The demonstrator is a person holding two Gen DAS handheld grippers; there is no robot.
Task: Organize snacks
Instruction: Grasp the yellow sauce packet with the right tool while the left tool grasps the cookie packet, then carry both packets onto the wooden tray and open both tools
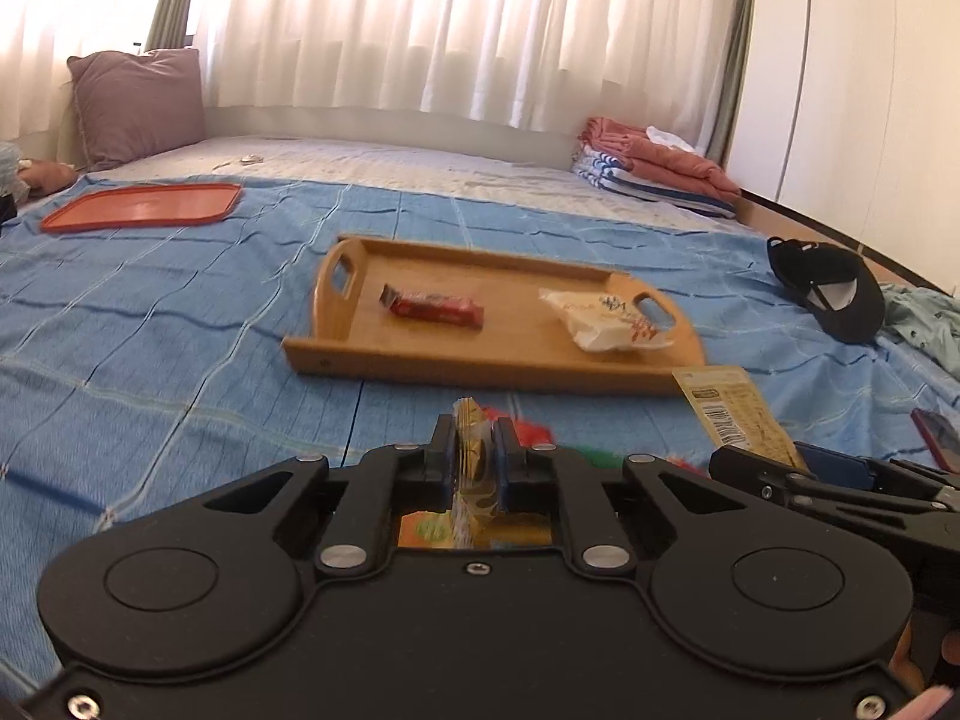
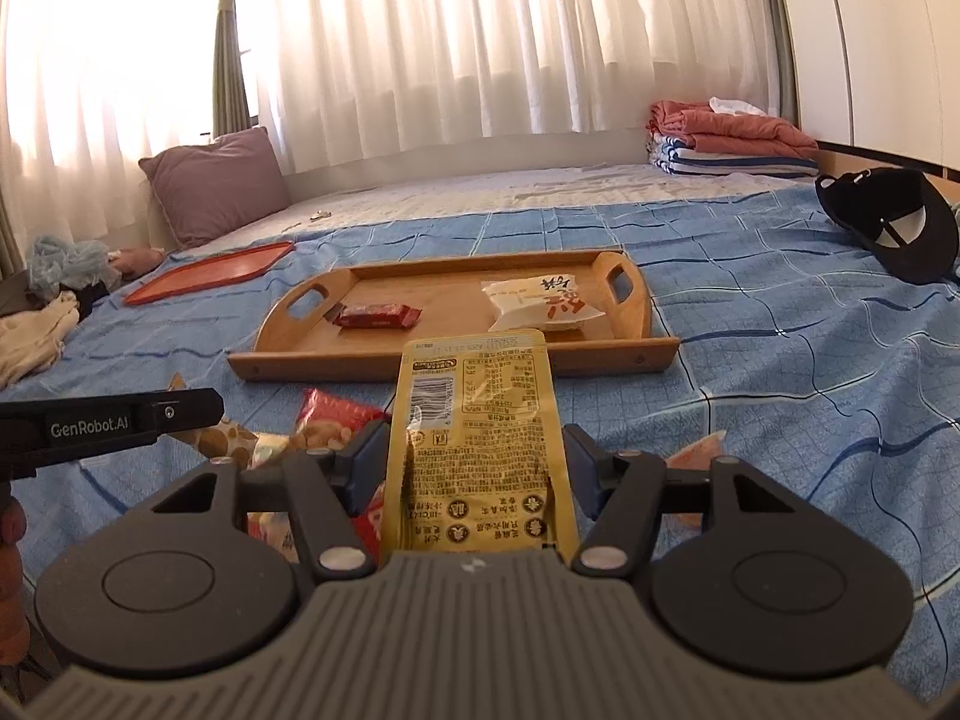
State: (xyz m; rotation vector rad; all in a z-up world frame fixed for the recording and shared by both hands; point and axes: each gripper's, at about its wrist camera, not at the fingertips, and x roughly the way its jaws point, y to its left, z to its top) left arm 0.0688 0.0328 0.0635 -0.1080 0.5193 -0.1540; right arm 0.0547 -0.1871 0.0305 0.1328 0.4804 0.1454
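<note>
Blue bedspread carries the wooden tray (image 2: 630,354) straight ahead; right gripper (image 2: 474,456) clamps the yellow packet (image 2: 474,408) lengthwise toward it, left gripper (image 1: 474,444) pinches another packet (image 1: 471,450).

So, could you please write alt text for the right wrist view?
The right gripper holds a yellow packet over a blue bedspread, facing a wooden tray with a red bar and white pack.

Both wrist views low, facing wooden tray (image 1: 492,354) (image 2: 456,354).

two snacks (image 2: 376,317) in tray (image 2: 456,360) — cap (image 2: 900,228) right, lid (image 2: 210,273) left
</note>
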